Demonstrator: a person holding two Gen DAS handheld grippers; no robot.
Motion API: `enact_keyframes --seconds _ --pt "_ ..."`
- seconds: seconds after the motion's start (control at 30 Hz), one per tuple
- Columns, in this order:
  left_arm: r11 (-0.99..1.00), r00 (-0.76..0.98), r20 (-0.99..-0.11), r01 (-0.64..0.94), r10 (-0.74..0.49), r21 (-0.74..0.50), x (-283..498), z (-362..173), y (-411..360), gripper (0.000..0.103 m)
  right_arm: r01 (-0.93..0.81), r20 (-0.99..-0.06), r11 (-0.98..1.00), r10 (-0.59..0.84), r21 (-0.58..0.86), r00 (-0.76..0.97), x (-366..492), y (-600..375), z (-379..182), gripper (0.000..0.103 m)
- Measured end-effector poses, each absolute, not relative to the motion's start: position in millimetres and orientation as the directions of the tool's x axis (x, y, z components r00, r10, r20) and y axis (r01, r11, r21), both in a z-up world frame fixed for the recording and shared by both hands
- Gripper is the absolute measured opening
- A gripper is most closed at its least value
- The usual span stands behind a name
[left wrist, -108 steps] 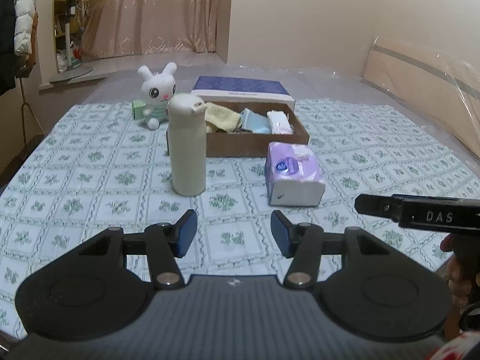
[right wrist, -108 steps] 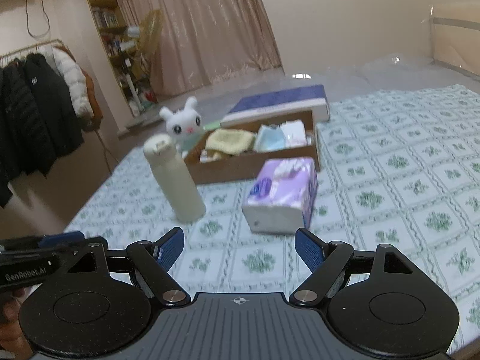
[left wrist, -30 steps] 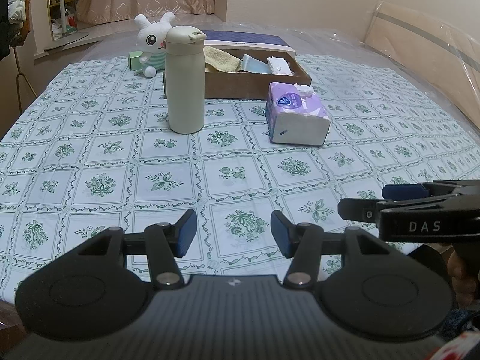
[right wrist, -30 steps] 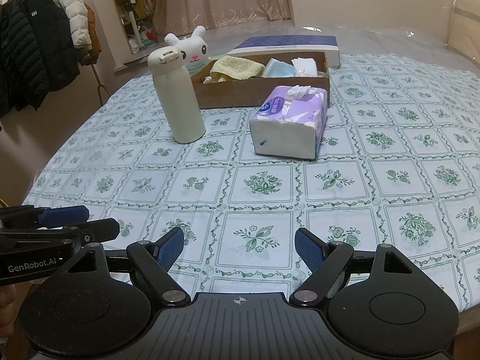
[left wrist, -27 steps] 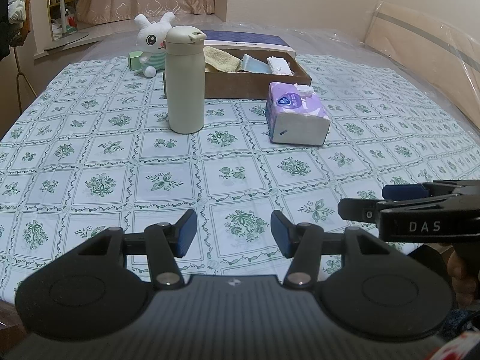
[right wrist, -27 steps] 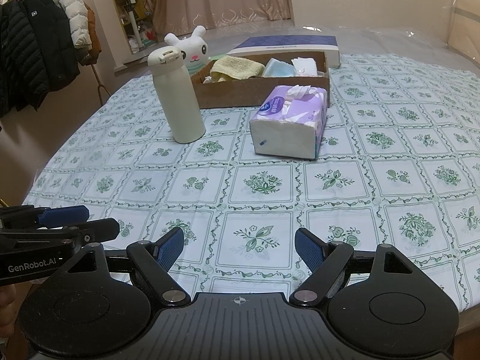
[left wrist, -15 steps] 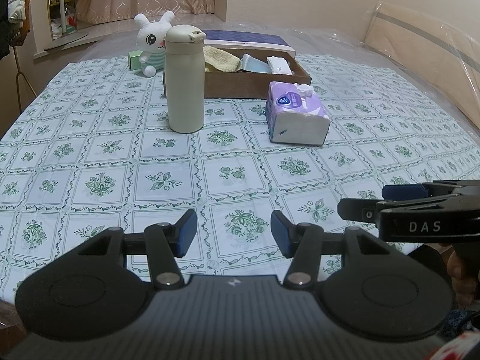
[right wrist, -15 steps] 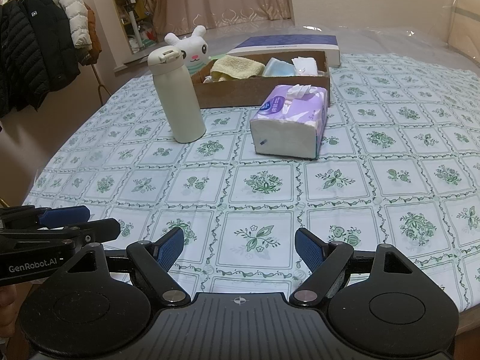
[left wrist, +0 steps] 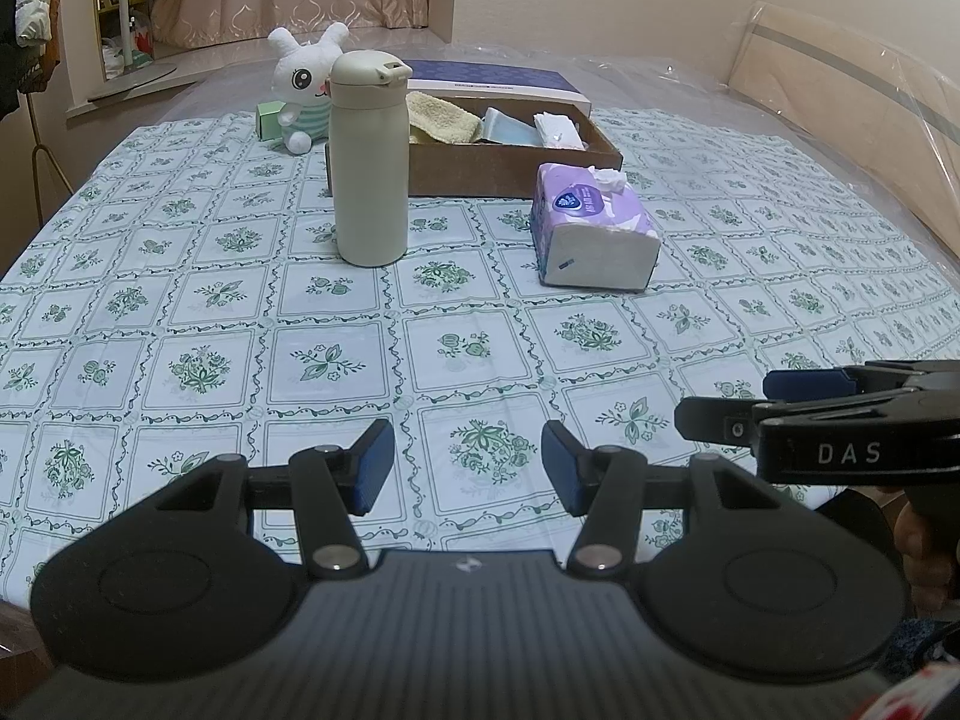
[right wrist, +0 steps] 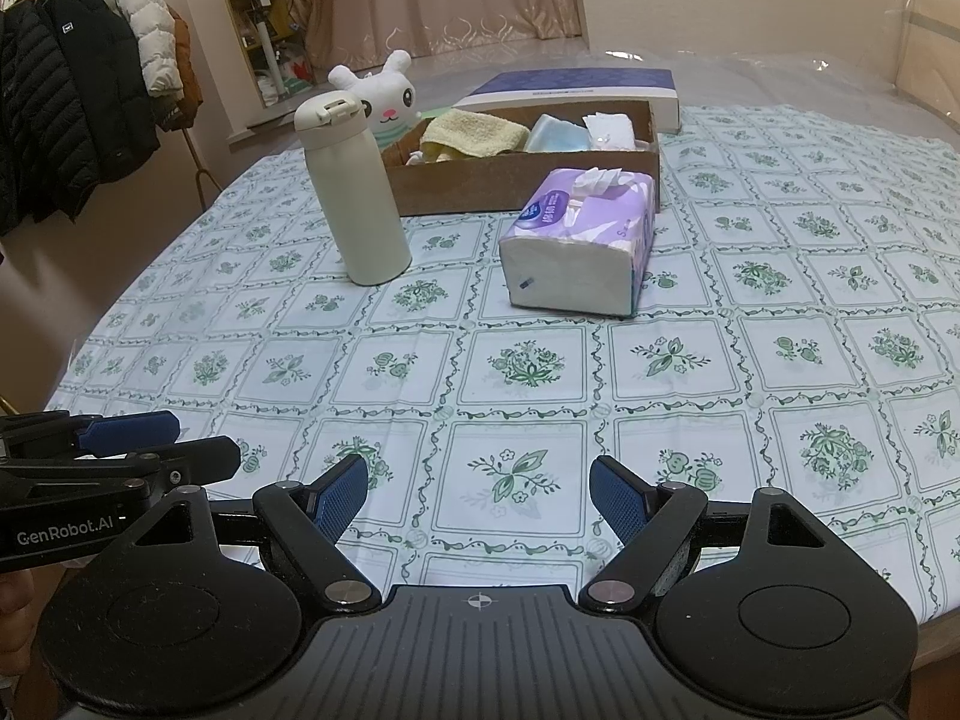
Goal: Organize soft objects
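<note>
Nothing has shifted in the last second: both grippers [left wrist: 468, 468] [right wrist: 478, 495] hover released near the floral tablecloth's [left wrist: 336, 312] edge, purple tissue pack [right wrist: 579, 243] untouched.

Bottle [left wrist: 369, 162] left of tissue pack [left wrist: 594, 234]

At 11 o'clock the bottle [left wrist: 368, 162] hides part of the rabbit toy [left wrist: 298, 93] and the box's [left wrist: 516, 165] left end. At 3 o'clock the picture's edge cuts off the right gripper [left wrist: 774, 399].
</note>
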State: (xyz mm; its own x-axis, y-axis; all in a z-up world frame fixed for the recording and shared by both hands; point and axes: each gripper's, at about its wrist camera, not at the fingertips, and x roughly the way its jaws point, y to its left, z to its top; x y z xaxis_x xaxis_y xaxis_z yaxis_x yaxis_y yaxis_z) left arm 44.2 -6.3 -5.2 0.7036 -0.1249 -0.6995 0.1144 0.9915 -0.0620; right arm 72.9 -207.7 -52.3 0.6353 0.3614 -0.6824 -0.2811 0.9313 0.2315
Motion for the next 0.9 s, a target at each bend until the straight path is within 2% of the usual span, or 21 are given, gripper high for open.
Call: enact_keyframes --seconds 0.9 --pt "0.992 0.705 -0.698 0.112 -0.124 -0.063 46.2 -7.2 -6.4 0.052 -0.279 -0.683 0.931 0.364 0.237 0.633 73.9 -208.6 -55.0 0.081"
